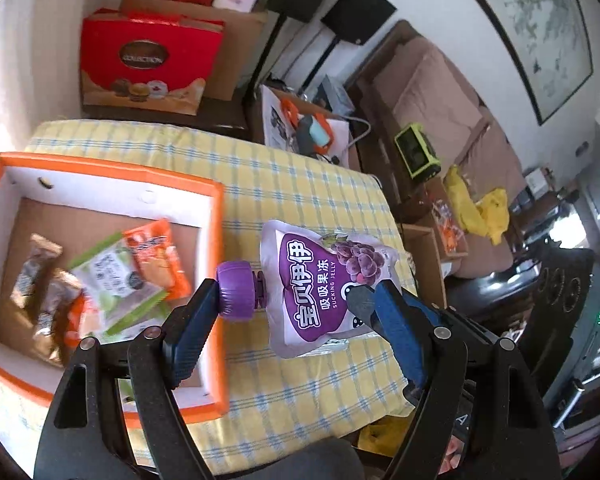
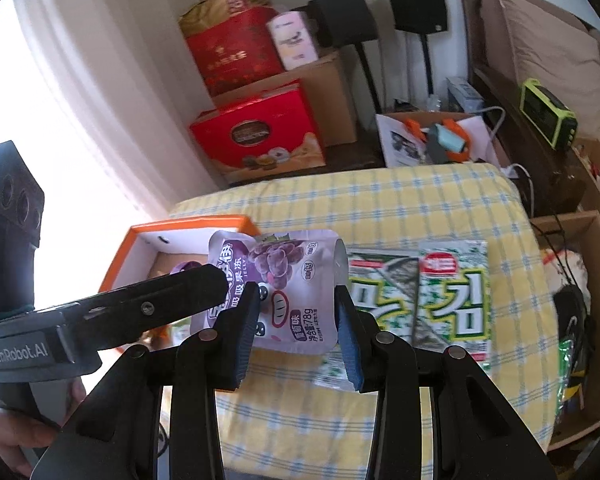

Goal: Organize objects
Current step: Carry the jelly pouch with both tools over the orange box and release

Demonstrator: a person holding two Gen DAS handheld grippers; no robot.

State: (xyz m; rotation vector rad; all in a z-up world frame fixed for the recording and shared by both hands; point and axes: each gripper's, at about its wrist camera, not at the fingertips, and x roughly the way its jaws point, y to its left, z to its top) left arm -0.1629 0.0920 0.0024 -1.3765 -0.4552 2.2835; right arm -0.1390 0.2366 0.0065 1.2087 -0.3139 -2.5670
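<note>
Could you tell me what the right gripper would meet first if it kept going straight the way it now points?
The right gripper already has the purple jelly pouch between its fingers, so the pouch comes first. Past it, probably the yellow checked cloth near the seaweed packs, though depth is hard to judge.

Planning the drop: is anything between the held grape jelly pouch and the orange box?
Nothing visible: the jelly pouch, held in both grippers, hangs just beside the orange box, whose top is open; snack packets cover part of its floor.
</note>
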